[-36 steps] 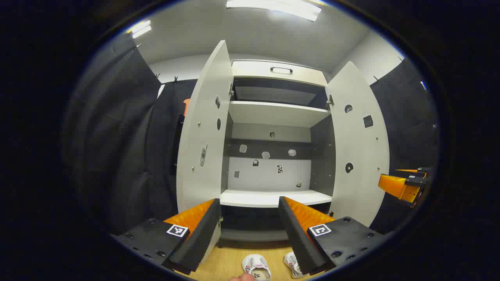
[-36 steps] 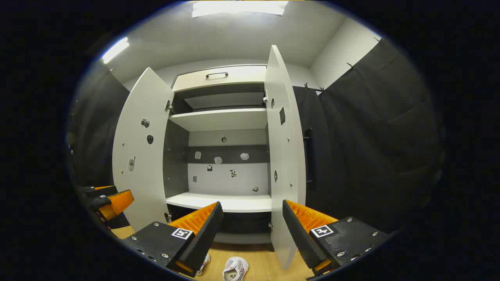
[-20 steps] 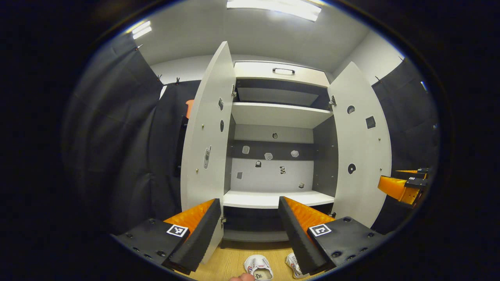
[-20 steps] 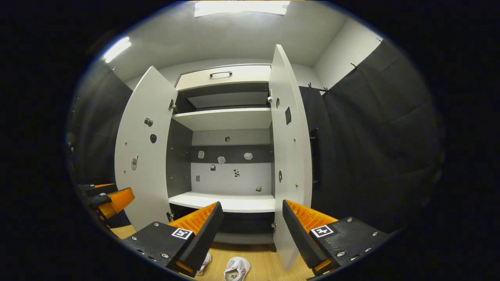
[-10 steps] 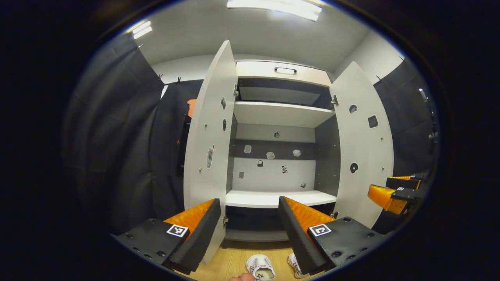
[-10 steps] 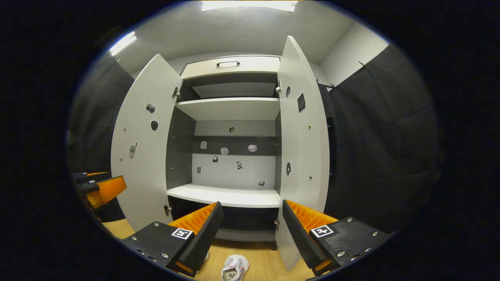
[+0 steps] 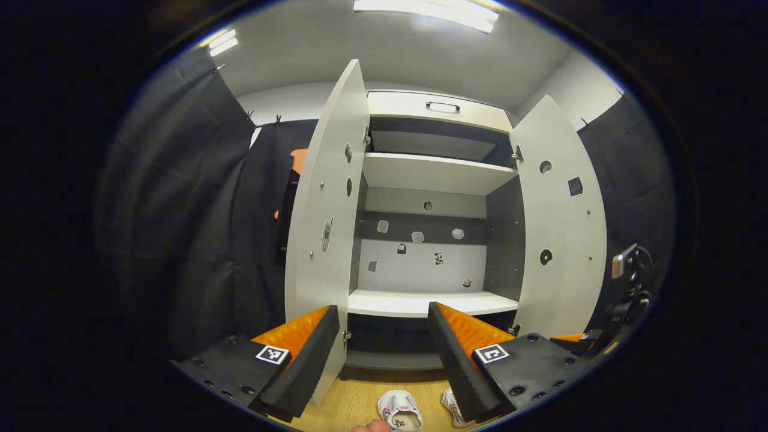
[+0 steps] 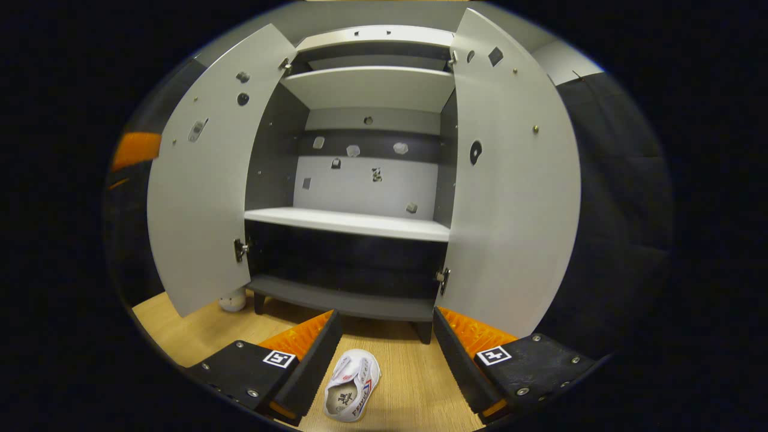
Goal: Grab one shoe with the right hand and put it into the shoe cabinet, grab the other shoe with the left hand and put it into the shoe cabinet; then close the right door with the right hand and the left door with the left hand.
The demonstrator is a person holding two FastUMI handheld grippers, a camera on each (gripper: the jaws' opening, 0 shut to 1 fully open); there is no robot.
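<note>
The white shoe cabinet (image 7: pixel 429 303) stands with its left door (image 7: pixel 327 210) and right door (image 7: pixel 561 228) swung wide, shelves bare. Two white shoes (image 7: pixel 399 410) (image 7: pixel 450 405) lie on the wooden floor in front of it. My left gripper (image 7: pixel 384 360) is open, held high and facing the shelves. My right gripper (image 8: pixel 387 366) is open and low over the floor. One white shoe (image 8: pixel 353 384) lies just ahead of it, close to its left finger, untouched. The cabinet's bottom shelf (image 8: pixel 336 303) is right behind the shoe.
Black cloth walls close in on both sides. In the right gripper view the open doors (image 8: pixel 198 210) (image 8: pixel 510 210) flank the approach, and a small white object (image 8: pixel 233 302) sits on the floor under the left door. A fingertip (image 7: pixel 372 427) shows at the bottom edge.
My right gripper has dropped and tilted down toward the floor, so the shoe now lies close in front of its fingers. My left gripper has barely moved. Both stay open.
</note>
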